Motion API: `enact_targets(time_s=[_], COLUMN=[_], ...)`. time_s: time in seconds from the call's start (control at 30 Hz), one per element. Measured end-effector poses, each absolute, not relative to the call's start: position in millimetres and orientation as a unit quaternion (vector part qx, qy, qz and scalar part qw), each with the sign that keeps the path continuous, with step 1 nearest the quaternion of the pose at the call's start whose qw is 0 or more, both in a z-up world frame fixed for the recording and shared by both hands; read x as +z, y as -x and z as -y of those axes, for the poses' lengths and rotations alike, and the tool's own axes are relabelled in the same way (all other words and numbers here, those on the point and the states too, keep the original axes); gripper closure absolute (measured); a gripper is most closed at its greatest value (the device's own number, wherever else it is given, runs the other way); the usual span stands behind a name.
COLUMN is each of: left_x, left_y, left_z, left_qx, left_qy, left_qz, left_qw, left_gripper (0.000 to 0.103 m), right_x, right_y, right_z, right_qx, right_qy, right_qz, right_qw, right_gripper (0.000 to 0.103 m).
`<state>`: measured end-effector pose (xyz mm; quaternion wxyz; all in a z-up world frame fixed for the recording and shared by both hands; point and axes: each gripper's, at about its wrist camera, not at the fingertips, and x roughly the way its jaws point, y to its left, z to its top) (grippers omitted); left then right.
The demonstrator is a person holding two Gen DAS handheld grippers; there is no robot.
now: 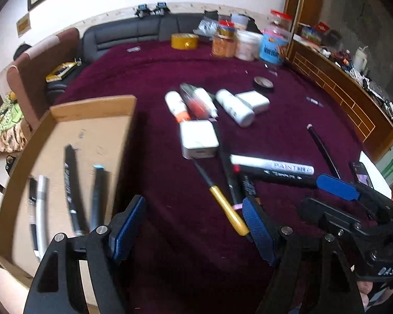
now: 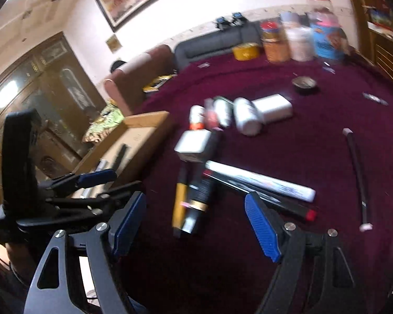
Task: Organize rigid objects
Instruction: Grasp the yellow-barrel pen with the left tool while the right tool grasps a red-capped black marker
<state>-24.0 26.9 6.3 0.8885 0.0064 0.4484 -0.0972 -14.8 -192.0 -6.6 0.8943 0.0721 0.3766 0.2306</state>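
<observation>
Pens and markers lie on a maroon cloth (image 1: 159,83): a white paint marker (image 1: 272,166) (image 2: 259,180), a black marker with a red end (image 2: 262,196), a gold-and-black pen (image 1: 222,198) (image 2: 180,196) and a thin black stick (image 1: 323,150) (image 2: 357,175). Behind them are a white box (image 1: 197,138) (image 2: 192,144), white tubes (image 1: 234,107) and another white box (image 1: 254,100). A cardboard box (image 1: 73,141) (image 2: 133,141) at left holds several pens. My left gripper (image 1: 194,225) is open and empty between box and pens. My right gripper (image 2: 195,222) is open and empty, over the gold pen.
Jars and tubs (image 1: 246,44) and a yellow tape roll (image 1: 184,41) stand at the cloth's far edge. A small dark round lid (image 1: 263,82) lies beyond the tubes. A sofa (image 1: 133,34) and wooden cabinet (image 1: 340,83) border the surface.
</observation>
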Motion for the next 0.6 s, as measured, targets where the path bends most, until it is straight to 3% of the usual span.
enact_targets(time_s=[0.2, 0.27, 0.37, 0.6], left_x=[-9.4, -13.0, -18.2, -23.0], left_y=[16.2, 13.4, 9.8, -1.3], left_z=[-12.6, -10.5, -10.2, -18.9], left_qx=[-0.103, -0.102, -0.102, -0.096], left_qy=[0.000, 0.000, 0.001, 0.014], left_qz=[-0.474, -0.480, -0.491, -0.498], left_qw=[0.875, 0.871, 0.865, 0.862], left_gripper=[0.030, 0.041, 0.049, 0.050], right_x=[-13.4, -13.5, -17.9, -14.7], right_y=[11.7, 9.2, 4.1, -8.6], right_z=[214.4, 218.4, 219.5, 220.8], right_qx=[0.208, 0.205, 0.208, 0.193], right_qy=[-0.047, -0.046, -0.050, -0.042], right_qz=[-0.377, -0.380, -0.396, -0.389], right_qw=[0.901, 0.901, 0.893, 0.900], right_gripper=[0.033, 0.035, 0.044, 0.045])
